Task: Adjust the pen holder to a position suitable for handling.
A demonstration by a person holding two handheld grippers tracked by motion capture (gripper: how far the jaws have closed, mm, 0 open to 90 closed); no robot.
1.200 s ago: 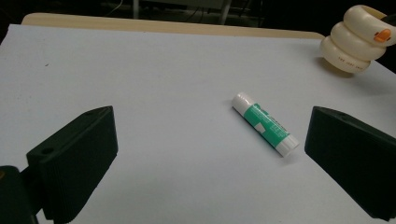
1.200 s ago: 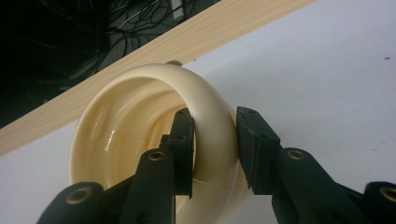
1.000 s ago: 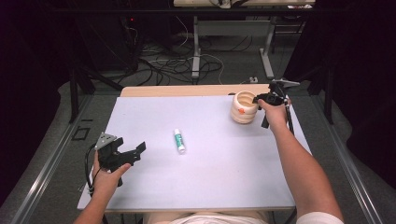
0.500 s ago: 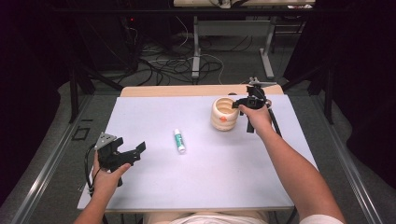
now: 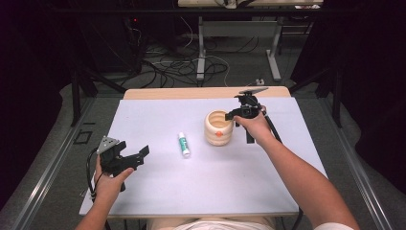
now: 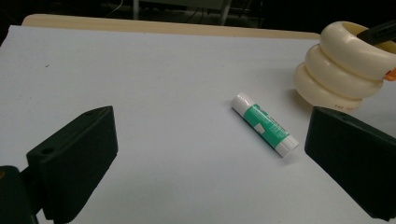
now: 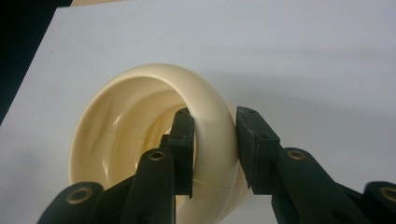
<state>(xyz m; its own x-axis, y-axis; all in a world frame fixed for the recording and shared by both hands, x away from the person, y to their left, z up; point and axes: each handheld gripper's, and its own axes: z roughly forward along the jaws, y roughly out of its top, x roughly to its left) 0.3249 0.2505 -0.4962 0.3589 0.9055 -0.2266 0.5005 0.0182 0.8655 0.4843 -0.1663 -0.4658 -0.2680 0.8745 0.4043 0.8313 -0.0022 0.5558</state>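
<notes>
Premises read as a lab or test room, not a home. The worktop point(image 5: 143, 129) carries a plain white sheet and stands on grey floor point(image 5: 52, 158) between metal rails point(image 5: 45, 179). Loose cables point(image 5: 167, 67) lie tangled on the floor behind it. A second bench on metal legs point(image 5: 201, 48) stands beyond. Surroundings are dark and curtained.

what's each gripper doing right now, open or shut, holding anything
Left gripper: open, holding nothing, above the table.
Right gripper: shut on the rim of the cream ribbed cup, one jaw inside and one outside.
</notes>
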